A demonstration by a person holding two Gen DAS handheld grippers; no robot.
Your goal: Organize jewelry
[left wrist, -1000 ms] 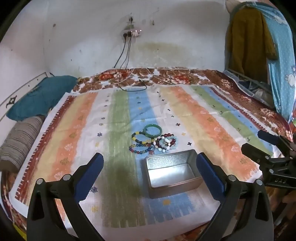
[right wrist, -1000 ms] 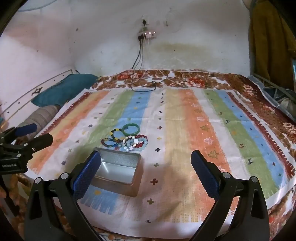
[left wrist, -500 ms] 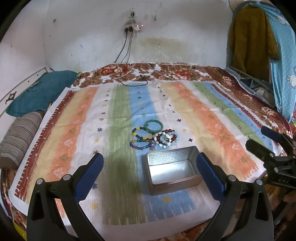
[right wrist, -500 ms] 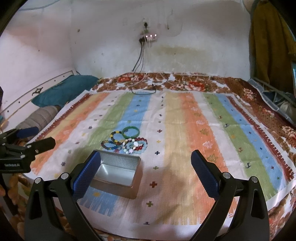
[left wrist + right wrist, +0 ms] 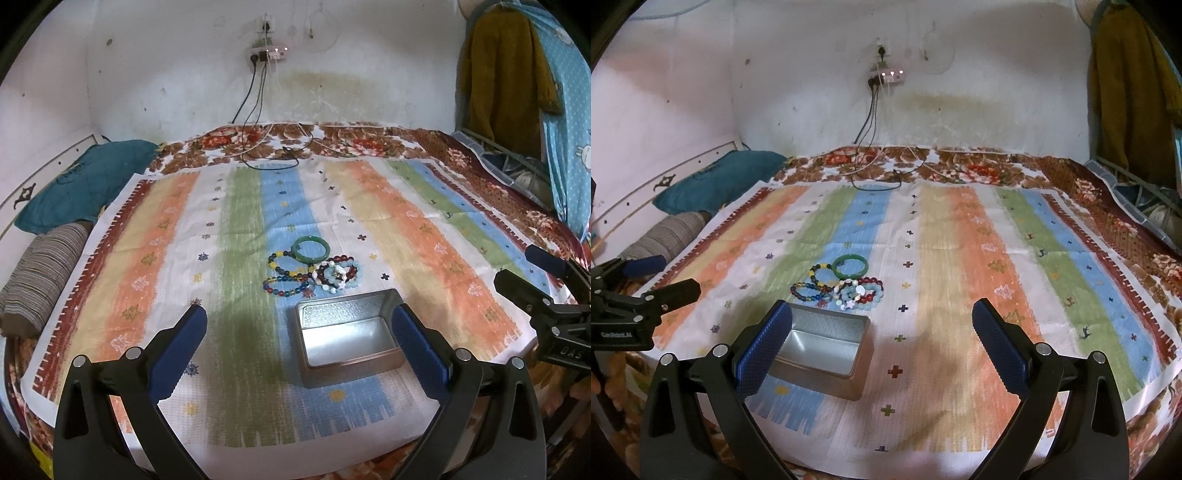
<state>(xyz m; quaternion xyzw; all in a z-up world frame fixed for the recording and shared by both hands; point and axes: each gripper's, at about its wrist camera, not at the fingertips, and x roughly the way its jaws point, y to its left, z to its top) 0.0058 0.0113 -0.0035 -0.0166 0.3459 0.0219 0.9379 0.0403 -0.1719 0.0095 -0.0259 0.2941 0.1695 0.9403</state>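
Far left on the bed: a teal pillow (image 5: pixel 83 181) against the wall, with a grey striped bolster (image 5: pixel 38 273) in front of it, both off the edge of the striped woven cloth (image 5: pixel 155 258) that covers the mattress. My left claw (image 5: pixel 301 341) hangs over the near part of that cloth, released, blue pads spread wide with nothing between them. Seen between its fingers is the rectangular silver metal tin (image 5: pixel 347 334), lid off, interior bare, sitting on the blue stripe; its right end is partly hidden by my left claw's right pad. Just beyond the tin, near but apart from it, lies the jewelry cluster: a string of dark blue and multicoloured beads (image 5: pixel 286 286) at the left, a yellow-and-dark beaded bracelet (image 5: pixel 279 260) behind it, a smooth green jade-like bangle (image 5: pixel 311 249) at the back overlapping that one, and at the right a tangle of dark red, white and pale blue beaded bracelets (image 5: pixel 338 275) lying on one another. How many bracelets are in that tangle I cannot tell. Further right, my right claw (image 5: pixel 882 345) hovers over the yellow and orange stripes, likewise released and gripping nothing, its left pad in front of the tin's near left corner. At the far right a mustard-yellow garment (image 5: pixel 506 74) hangs by the wall.
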